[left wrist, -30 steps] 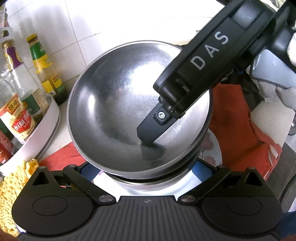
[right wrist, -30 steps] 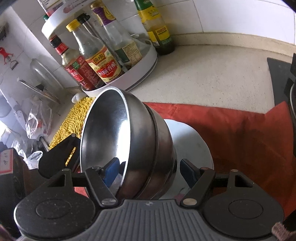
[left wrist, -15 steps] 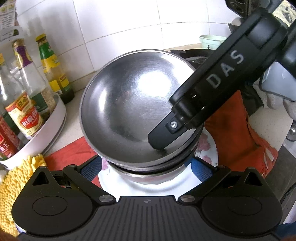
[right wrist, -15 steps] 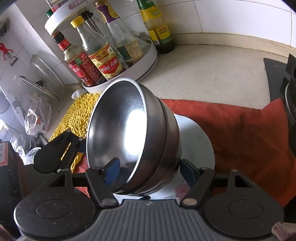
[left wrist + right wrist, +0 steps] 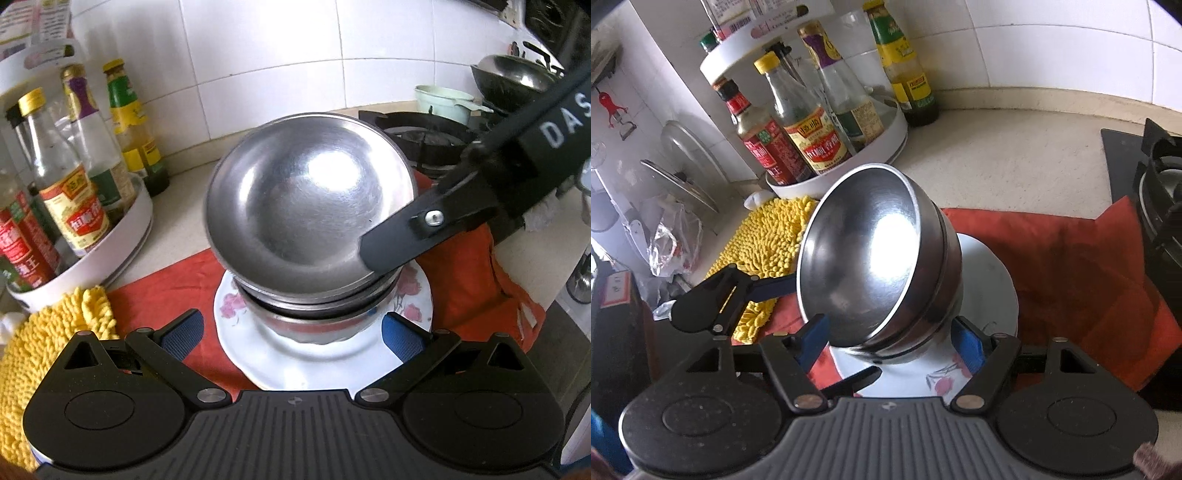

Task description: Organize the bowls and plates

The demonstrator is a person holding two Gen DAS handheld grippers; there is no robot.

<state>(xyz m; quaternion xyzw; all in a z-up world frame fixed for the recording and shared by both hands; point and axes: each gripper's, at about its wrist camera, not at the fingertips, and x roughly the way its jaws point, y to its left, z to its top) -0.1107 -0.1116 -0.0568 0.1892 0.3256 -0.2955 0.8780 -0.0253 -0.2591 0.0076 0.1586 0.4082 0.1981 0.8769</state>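
Note:
A stack of steel bowls [image 5: 306, 218] sits on a white flowered plate [image 5: 295, 362] on a red cloth. The top bowl is tilted; it also shows in the right wrist view [image 5: 864, 266]. My left gripper [image 5: 291, 332] is open, its blue pads on either side of the stack's base, not touching. My right gripper [image 5: 886, 341] is open around the stack's near edge; one of its fingers [image 5: 391, 251] lies against the top bowl's rim in the left wrist view.
A white turntable rack [image 5: 871, 147] of sauce bottles [image 5: 812, 144] stands at the back left. A yellow chenille mat [image 5: 768, 240] lies beside the red cloth [image 5: 1071, 251]. A gas hob [image 5: 424, 136] with a wok [image 5: 509, 77] stands on the right.
Both grippers have drawn back from the bowls. The right finger has slid from inside the top bowl out to its rim. The plate now shows under the stack.

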